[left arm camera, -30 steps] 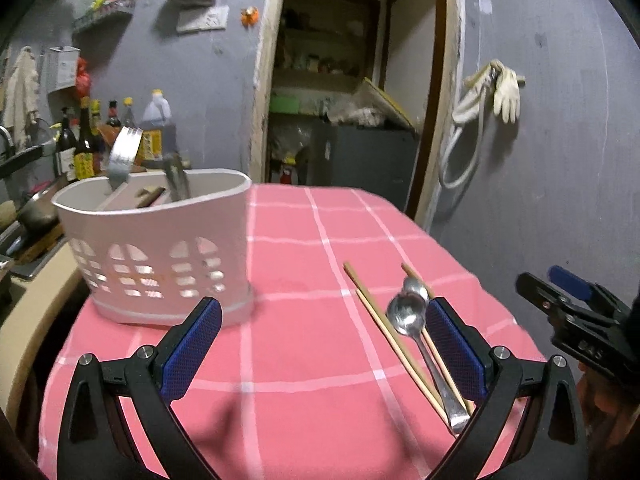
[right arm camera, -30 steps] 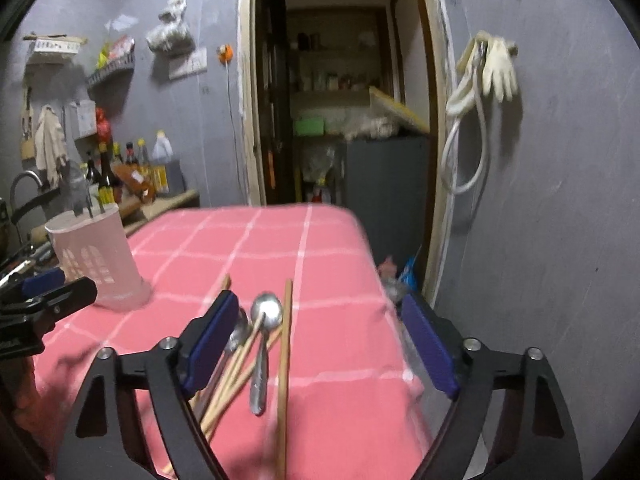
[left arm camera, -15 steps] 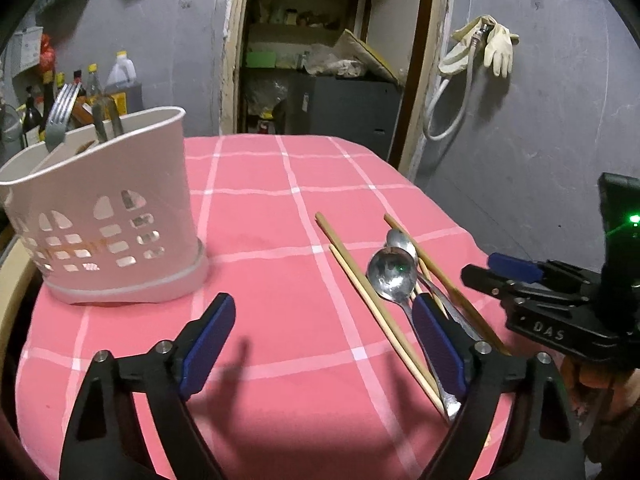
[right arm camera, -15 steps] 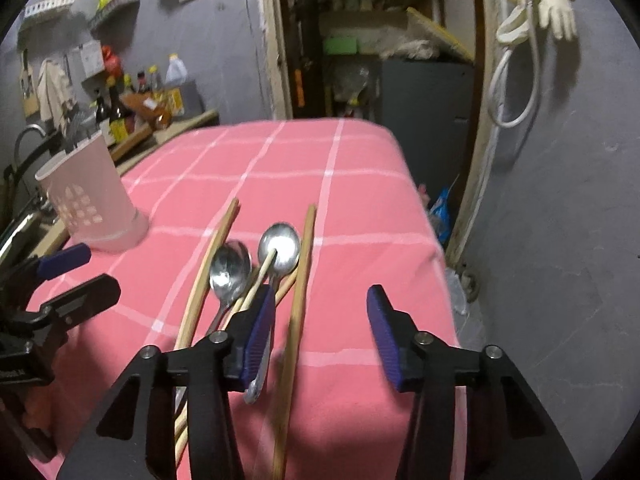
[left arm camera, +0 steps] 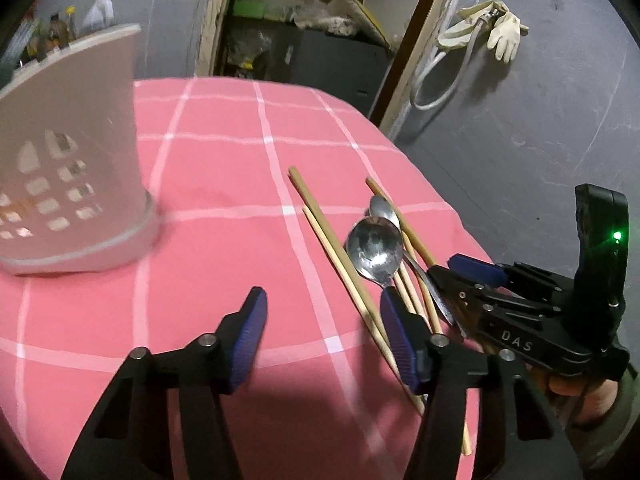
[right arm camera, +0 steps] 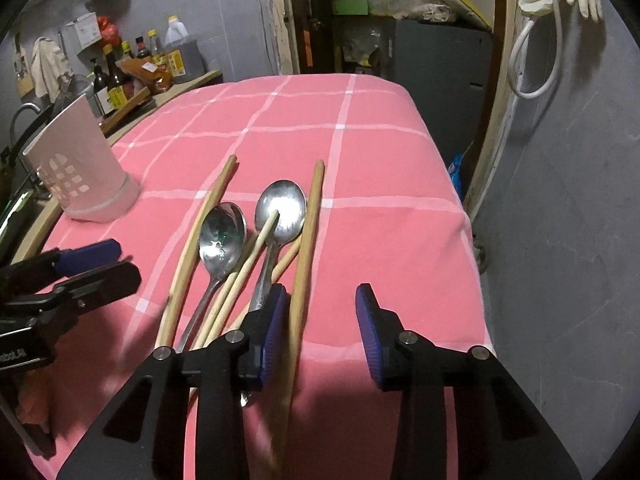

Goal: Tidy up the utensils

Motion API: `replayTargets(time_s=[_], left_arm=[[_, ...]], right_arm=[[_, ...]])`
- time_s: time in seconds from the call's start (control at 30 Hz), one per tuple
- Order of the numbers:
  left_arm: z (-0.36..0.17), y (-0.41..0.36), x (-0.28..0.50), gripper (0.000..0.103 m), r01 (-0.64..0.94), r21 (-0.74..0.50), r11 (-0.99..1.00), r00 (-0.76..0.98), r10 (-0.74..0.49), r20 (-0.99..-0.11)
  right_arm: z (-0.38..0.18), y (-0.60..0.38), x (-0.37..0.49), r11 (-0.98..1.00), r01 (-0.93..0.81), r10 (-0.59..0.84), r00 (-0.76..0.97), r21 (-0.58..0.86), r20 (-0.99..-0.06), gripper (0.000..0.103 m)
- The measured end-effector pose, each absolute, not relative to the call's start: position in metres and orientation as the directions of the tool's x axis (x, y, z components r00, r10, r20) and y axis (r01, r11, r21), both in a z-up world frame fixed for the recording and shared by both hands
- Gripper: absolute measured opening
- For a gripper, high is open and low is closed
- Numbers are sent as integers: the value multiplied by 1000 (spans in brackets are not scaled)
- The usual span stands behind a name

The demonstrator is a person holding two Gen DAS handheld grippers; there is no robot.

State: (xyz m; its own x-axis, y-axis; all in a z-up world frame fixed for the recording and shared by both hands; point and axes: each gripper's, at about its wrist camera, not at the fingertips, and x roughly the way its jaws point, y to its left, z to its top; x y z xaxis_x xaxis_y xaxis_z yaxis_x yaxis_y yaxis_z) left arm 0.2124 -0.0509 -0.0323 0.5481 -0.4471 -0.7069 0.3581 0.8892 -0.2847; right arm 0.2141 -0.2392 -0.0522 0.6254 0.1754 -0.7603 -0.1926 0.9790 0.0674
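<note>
Two metal spoons [right arm camera: 224,236] [right arm camera: 280,210] and several wooden chopsticks [right arm camera: 308,236] lie in a loose pile on the pink checked tablecloth [right arm camera: 360,152]. My right gripper [right arm camera: 320,320] is open, low over the handle ends, with the rightmost chopstick between its fingers. My left gripper [left arm camera: 322,334] is open and empty, just left of the pile [left arm camera: 374,244]. The white perforated utensil holder [left arm camera: 68,160] stands at the left, also in the right wrist view [right arm camera: 80,172].
The table's right edge [right arm camera: 468,240] drops off beside a grey wall. A doorway [right arm camera: 392,20] with shelves is behind the table. Bottles [right arm camera: 116,76] and a counter stand at the far left. A glove and hose [left arm camera: 480,40] hang on the wall.
Both grippers have moved forward and down toward the pile of spoons and chopsticks. Both sets of jaws have narrowed but stay open. The holder has slid to the left in the left view.
</note>
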Motion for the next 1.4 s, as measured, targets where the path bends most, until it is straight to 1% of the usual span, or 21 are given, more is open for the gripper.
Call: replayTargets(time_s=[0.07,0.13,0.27,0.33,0.43,0.6,0.77,0.93,1.1,1.17,1.23,1.4], left_arm=[[-33,-51,218,42,355,-307,883,522,-460,-718],[-33,-52,224,33,356,-323,877,502,-471,-726],[-32,-58,232,25,361,-317,877,483,-467,-741],[-33,-60,236,20,358,-310,881,476,-457,-751],[-34,-62,239,18,354,-308,883,469,-453,-758],[-34,-59,247,10,328,-345,879,426,-464,-777],[-35,-54,250,9,324,-365,873,402,-476,-782],[-35,-63,259,9,336,-347,875,384,-464,-798],[-36,-68,257,8,340,-341,877,394,-461,-795],[-37,-66,256,7,333,-357,873,392,-472,-790],[-38,-64,254,6,331,-377,865,390,-489,-780],[-34,-62,243,3,343,-370,863,415,-493,-765]], right_arm=[[-52,-240,215,979,-190,175,625,70,-761,27],[-52,-241,215,980,-184,175,625,73,-760,22],[-52,-243,216,982,-175,171,626,76,-761,15],[-52,-242,217,982,-174,170,626,77,-761,15],[-53,-242,218,982,-174,167,624,73,-763,14],[-53,-240,225,982,-178,167,617,71,-769,14],[-53,-240,233,981,-181,169,608,72,-776,15],[-54,-237,245,982,-174,165,594,75,-787,15],[-55,-237,254,984,-157,159,582,82,-797,16],[-54,-237,255,985,-153,157,581,82,-798,13],[-53,-238,254,985,-151,162,583,90,-796,7],[-49,-245,243,983,-128,185,612,134,-768,5]])
